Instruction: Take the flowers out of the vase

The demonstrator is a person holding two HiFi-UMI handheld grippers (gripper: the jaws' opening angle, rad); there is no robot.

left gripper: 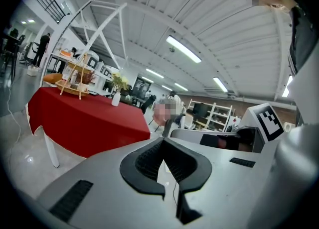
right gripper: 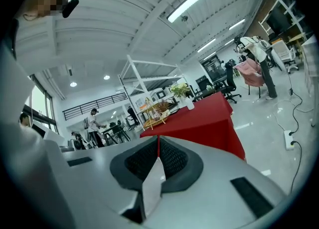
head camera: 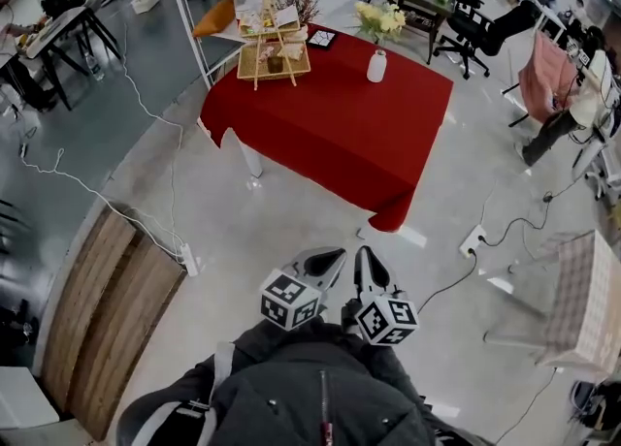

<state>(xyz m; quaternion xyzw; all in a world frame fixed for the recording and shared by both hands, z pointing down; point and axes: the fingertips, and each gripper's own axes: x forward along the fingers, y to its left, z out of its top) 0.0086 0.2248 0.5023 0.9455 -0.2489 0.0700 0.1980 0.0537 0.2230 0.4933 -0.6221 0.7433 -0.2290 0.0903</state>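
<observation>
The small white vase [head camera: 376, 66] stands on the far part of the desk with the red cloth [head camera: 330, 134]. The bunch of pale yellow flowers [head camera: 380, 19] sticks up out of it. Near it on the desk is a wooden tray stand with two levels [head camera: 274, 54]. The left gripper [head camera: 330, 260] and the right gripper [head camera: 366, 258] are held close to the person's dark jacket [head camera: 320, 386]. They are well apart from the desk, with bare floor between. The fingers of both grippers are pressed together with nothing in them. The step now looks like walking up to the desk. To do it well, get close first. Then spread one gripper's fingers and grab the stems low, near the mouth of the vase. Hold the vase with the other gripper so it does not tip. Pull the flowers straight up.
</observation>
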